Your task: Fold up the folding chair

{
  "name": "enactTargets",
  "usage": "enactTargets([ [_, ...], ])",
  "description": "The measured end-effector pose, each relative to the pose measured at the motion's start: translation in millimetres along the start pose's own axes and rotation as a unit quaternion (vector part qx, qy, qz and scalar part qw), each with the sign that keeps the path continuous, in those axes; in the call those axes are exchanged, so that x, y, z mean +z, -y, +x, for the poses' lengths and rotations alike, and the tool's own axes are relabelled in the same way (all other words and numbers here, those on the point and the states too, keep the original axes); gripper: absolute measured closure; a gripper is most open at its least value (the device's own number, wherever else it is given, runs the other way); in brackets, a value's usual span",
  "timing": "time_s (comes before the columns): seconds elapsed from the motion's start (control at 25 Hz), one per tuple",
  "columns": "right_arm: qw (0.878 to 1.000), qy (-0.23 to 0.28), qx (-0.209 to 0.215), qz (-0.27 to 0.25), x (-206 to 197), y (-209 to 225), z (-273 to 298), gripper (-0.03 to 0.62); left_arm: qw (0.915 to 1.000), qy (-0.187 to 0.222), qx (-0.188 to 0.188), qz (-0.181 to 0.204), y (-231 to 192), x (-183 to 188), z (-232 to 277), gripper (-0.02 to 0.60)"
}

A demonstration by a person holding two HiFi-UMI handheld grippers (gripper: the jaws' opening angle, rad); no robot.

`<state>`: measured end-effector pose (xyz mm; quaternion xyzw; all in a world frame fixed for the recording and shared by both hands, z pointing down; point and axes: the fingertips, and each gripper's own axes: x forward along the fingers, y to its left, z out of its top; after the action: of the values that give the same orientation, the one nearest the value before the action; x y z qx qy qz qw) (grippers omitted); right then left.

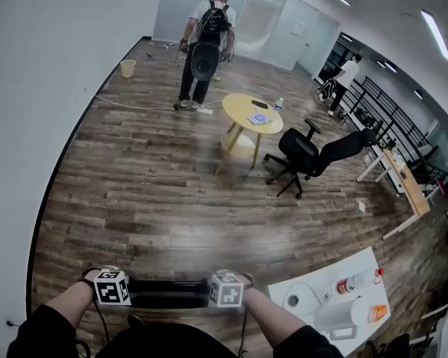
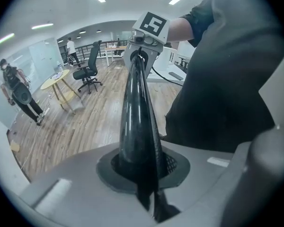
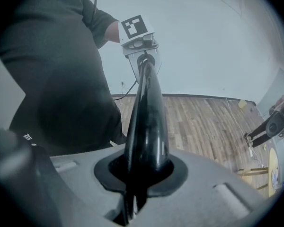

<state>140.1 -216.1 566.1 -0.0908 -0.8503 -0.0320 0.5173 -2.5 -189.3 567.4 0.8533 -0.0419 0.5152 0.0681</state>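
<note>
Spanning the gap between the two grippers, the chair (image 1: 172, 292) shows only as a black rail, level and close before the person's dark torso (image 1: 164, 343), above the wood floor (image 1: 157, 192). The left gripper (image 2: 143, 174) pinches one end, jaws nearly together on it; the right gripper (image 3: 142, 174) pinches the other end the same way. The torso hides whatever lies below the rail.

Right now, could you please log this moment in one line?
left gripper: shut on black chair bar | right gripper: shut on black chair bar | black chair bar: spans both grippers
</note>
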Motion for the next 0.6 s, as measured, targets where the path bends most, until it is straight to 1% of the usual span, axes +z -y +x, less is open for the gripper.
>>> enactTargets([
  [0.4, 0.999, -0.009, 0.022, -0.042, 97.5, 39.4, 37.5, 0.548, 0.9984, 0.007, 0.039, -0.041, -20.3, -87.2, -59.3, 0.532],
  [0.6, 0.996, -0.014, 0.039, -0.078, 148.2, 53.4, 59.7, 0.548, 0.9957, 0.008, 0.058, -0.072, -17.8, -132.4, -89.6, 0.532],
])
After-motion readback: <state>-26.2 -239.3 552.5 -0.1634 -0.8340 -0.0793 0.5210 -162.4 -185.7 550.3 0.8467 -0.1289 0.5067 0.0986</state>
